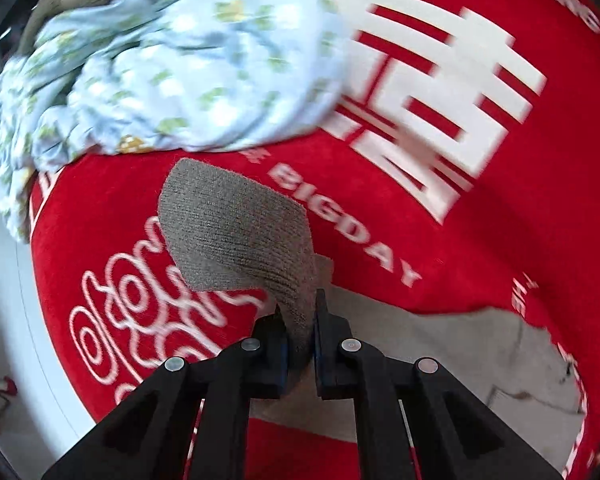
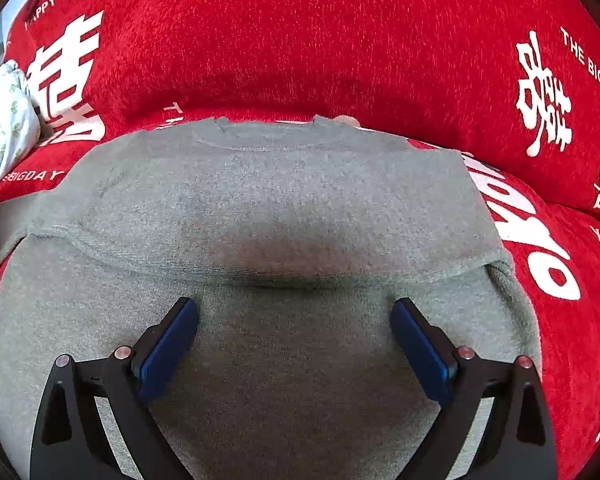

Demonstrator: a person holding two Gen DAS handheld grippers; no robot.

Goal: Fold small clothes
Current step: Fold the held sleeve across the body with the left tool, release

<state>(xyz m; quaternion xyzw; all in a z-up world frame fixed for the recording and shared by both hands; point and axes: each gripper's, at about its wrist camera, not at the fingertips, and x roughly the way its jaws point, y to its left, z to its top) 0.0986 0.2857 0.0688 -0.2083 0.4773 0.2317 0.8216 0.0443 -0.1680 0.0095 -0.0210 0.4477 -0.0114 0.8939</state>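
A small grey knitted sweater (image 2: 268, 200) lies flat on a red sofa cover (image 2: 300, 40), neckline at the far side. Its right sleeve looks folded in over the body. My right gripper (image 2: 294, 312) hovers open just above the sweater's lower middle, blue pads wide apart with nothing between them. My left gripper (image 1: 300, 320) is shut on the grey sleeve (image 1: 236, 224), which rises out of the pads and flops forward above the red cover. The rest of the sweater (image 1: 440, 356) shows under and to the right of that gripper.
A crumpled pale blue floral garment (image 1: 172, 68) lies on the sofa beyond the left gripper and shows again (image 2: 4, 120) at the right wrist view's left edge. Red cushions with white lettering (image 2: 544, 92) back the seat. A white floor (image 1: 4, 264) lies at left.
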